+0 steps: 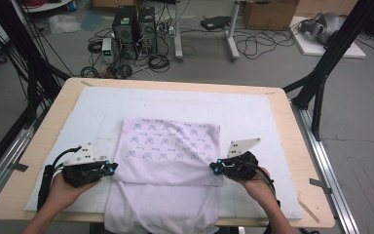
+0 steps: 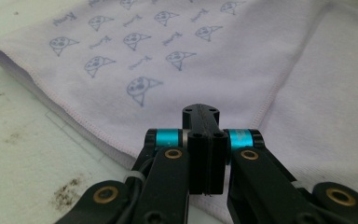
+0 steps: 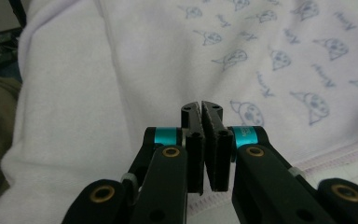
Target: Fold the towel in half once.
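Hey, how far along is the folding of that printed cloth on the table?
Partly done: the printed cloth already lies folded over, its plain lower part hanging off the table's near edge. In hand: the left gripper and right gripper sit shut at the fold's two sides; whether they pinch fabric is unclear. Left: folding the hanging part.

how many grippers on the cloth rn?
2. The left gripper sits at the left edge of the printed cloth, the right gripper at its right edge; both have jaws shut.
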`<state>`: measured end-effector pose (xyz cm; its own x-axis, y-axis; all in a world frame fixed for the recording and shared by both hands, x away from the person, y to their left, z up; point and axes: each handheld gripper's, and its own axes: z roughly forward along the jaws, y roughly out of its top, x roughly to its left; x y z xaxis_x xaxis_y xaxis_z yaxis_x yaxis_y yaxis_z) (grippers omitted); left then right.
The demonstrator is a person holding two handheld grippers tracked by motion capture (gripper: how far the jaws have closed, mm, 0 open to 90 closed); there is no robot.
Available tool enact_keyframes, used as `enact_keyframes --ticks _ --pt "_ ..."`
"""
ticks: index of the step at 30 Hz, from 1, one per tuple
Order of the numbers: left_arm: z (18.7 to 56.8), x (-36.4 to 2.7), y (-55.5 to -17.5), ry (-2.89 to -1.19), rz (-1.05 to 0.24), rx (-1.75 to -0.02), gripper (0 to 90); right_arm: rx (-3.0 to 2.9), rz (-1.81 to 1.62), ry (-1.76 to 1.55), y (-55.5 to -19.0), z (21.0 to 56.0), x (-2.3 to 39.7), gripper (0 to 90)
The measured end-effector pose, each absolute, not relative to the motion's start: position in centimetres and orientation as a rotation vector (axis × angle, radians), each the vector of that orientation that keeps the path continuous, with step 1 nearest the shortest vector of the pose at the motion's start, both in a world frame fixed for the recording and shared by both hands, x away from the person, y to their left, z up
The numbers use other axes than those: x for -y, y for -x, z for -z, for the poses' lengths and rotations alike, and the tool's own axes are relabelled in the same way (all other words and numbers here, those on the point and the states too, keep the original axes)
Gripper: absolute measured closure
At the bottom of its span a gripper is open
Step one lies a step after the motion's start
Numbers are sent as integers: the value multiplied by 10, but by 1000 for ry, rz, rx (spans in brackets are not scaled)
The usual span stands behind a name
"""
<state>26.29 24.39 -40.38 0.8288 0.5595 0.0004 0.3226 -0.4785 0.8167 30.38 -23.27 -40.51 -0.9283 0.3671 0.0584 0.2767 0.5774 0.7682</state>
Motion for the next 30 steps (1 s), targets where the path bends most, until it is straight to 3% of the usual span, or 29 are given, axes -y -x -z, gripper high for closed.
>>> enact_keyframes --ticks 5,9,12,17,24,30 --pt "406 -248 -252 -2108 -337 -641 897 -2718 -1290 -524 -293 403 232 863" --pt "416 -243 -260 -2124 -340 -659 823 -2728 -1248 -574 -298 414 231 732" --pt "414 -240 -276 -2122 -355 -670 762 -2699 -1245 -618 -309 414 233 683" --pt "405 -234 -322 -2093 -390 -752 659 -2642 -1234 -734 -348 412 240 591" --pt "412 -232 -394 -2041 -428 -947 588 -2577 -1139 -868 -413 414 244 440" --pt "426 -233 -444 -1977 -398 -1147 402 -2571 -1084 -962 -451 428 245 396"
